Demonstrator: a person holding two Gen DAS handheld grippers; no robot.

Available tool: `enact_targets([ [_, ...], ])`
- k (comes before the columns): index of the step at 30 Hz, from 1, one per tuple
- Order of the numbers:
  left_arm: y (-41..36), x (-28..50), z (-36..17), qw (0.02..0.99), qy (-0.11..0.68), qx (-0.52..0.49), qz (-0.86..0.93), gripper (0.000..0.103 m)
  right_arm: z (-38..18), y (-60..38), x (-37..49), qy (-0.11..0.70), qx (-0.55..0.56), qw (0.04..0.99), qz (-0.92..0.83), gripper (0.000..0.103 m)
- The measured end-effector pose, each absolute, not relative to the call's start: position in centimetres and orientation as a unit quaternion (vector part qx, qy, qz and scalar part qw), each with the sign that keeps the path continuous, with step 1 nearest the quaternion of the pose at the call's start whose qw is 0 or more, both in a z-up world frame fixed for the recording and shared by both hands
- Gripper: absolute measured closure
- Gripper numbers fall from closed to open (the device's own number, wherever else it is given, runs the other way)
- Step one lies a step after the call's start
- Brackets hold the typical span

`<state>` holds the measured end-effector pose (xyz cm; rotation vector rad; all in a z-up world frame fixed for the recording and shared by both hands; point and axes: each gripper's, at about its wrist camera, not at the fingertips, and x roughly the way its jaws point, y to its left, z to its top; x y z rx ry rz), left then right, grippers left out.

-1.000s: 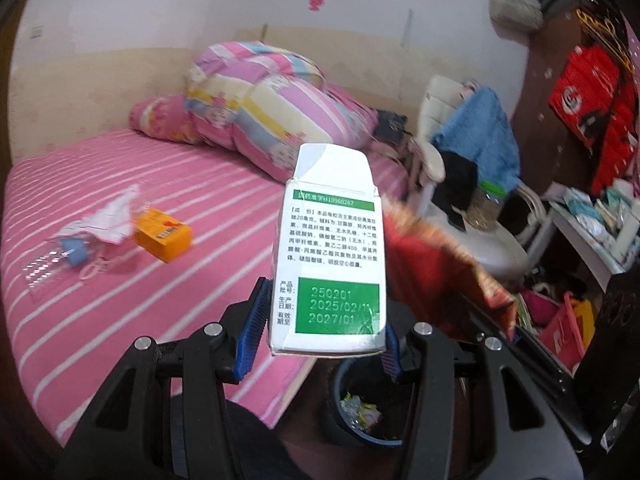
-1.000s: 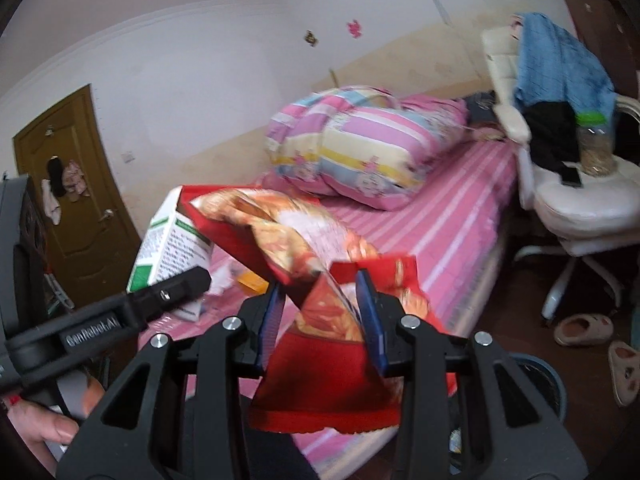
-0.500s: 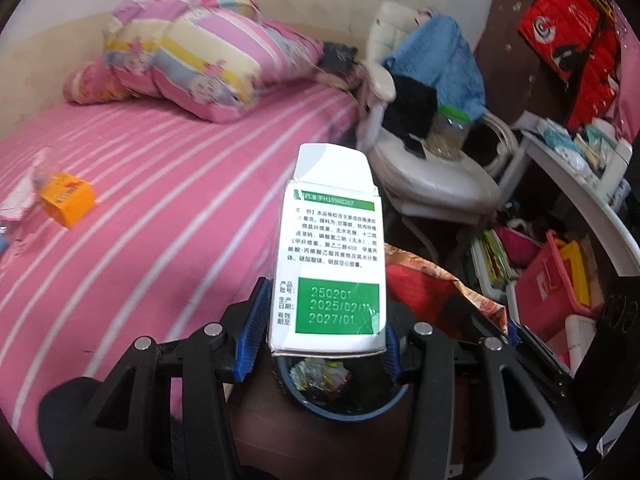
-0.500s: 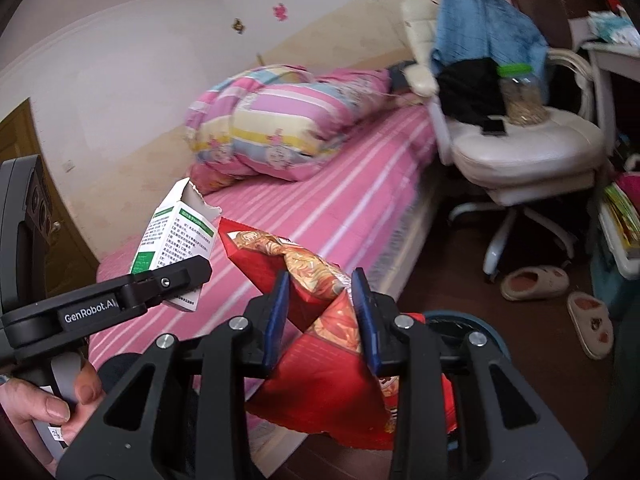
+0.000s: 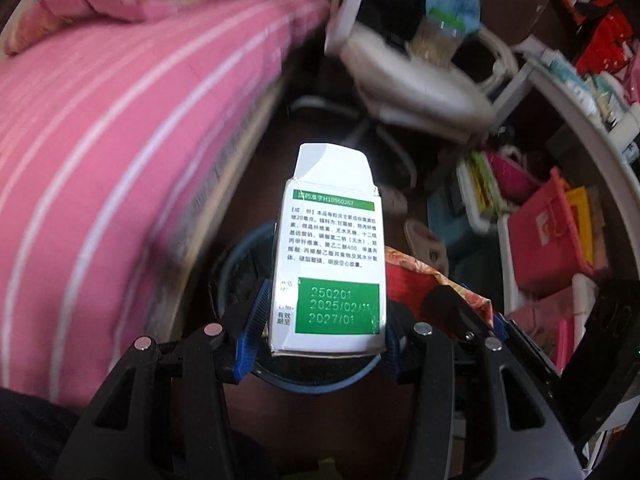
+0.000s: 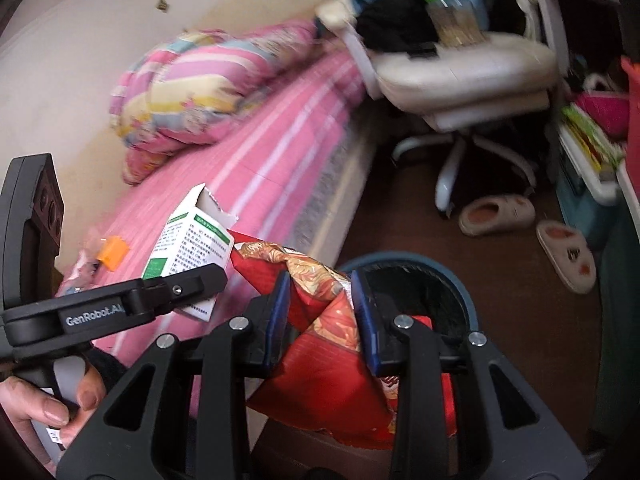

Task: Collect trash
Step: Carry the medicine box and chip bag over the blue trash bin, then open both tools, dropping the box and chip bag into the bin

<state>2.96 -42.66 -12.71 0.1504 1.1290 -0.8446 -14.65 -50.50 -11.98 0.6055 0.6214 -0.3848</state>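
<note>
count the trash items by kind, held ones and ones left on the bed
white and green carton, in left gripper: 1
red snack bag, in right gripper: 1
orange box, on bed: 1
total: 3

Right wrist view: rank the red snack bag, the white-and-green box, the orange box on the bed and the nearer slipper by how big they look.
1. red snack bag, nearest the camera
2. white-and-green box
3. nearer slipper
4. orange box, also farthest
</note>
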Motion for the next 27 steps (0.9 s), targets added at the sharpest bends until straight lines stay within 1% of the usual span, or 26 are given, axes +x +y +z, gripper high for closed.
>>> enact_targets([
  [6,-45.4,4.1,-17.4,0.697,0.594,0.070,-0.396,0.055,-16.0,-52.2,-13.6,0.351,0.319,0.857,-0.203,0.070],
  [12,-47.4,4.7,-20.5,0.671,0.621,0.093,-0.394,0.055,-19.2,-52.9,-13.4,0.375,0.325,0.839,-0.221,0.069],
  [14,-48.3,4.7,-21.5,0.665,0.626,0.114,-0.390,0.052,-20.0,-53.2,-13.3,0.381,0.327,0.836,-0.221,0.067],
  [15,-48.5,4.6,-21.9,0.665,0.627,0.125,-0.386,0.044,-20.2,-53.3,-13.3,0.383,0.326,0.835,-0.222,0.061],
  [16,-48.6,4.6,-22.2,0.663,0.629,0.133,-0.383,0.041,-20.3,-53.3,-13.5,0.384,0.325,0.834,-0.226,0.055],
  [17,-48.5,4.7,-22.4,0.664,0.630,0.135,-0.379,0.032,-20.3,-53.3,-13.6,0.383,0.324,0.834,-0.230,0.042],
  [18,-48.3,4.8,-22.5,0.666,0.631,0.135,-0.375,0.027,-20.2,-53.3,-13.8,0.380,0.322,0.834,-0.236,0.034],
  [19,-48.1,4.9,-22.4,0.668,0.631,0.132,-0.372,0.027,-19.8,-53.2,-14.2,0.374,0.318,0.837,-0.242,0.031],
  [20,-47.9,5.1,-22.3,0.669,0.632,0.127,-0.369,0.026,-19.5,-53.1,-14.6,0.369,0.316,0.838,-0.248,0.024],
  [21,-47.6,5.2,-22.1,0.672,0.633,0.121,-0.366,0.024,-19.5,-53.1,-14.7,0.366,0.315,0.839,-0.251,0.022],
  [25,-46.0,6.4,-20.5,0.686,0.628,0.084,-0.357,0.022,-18.3,-53.0,-15.6,0.359,0.314,0.840,-0.257,0.021],
  [27,-45.4,6.5,-19.7,0.694,0.624,0.069,-0.352,0.018,-17.5,-52.8,-15.8,0.356,0.312,0.843,-0.255,0.021],
])
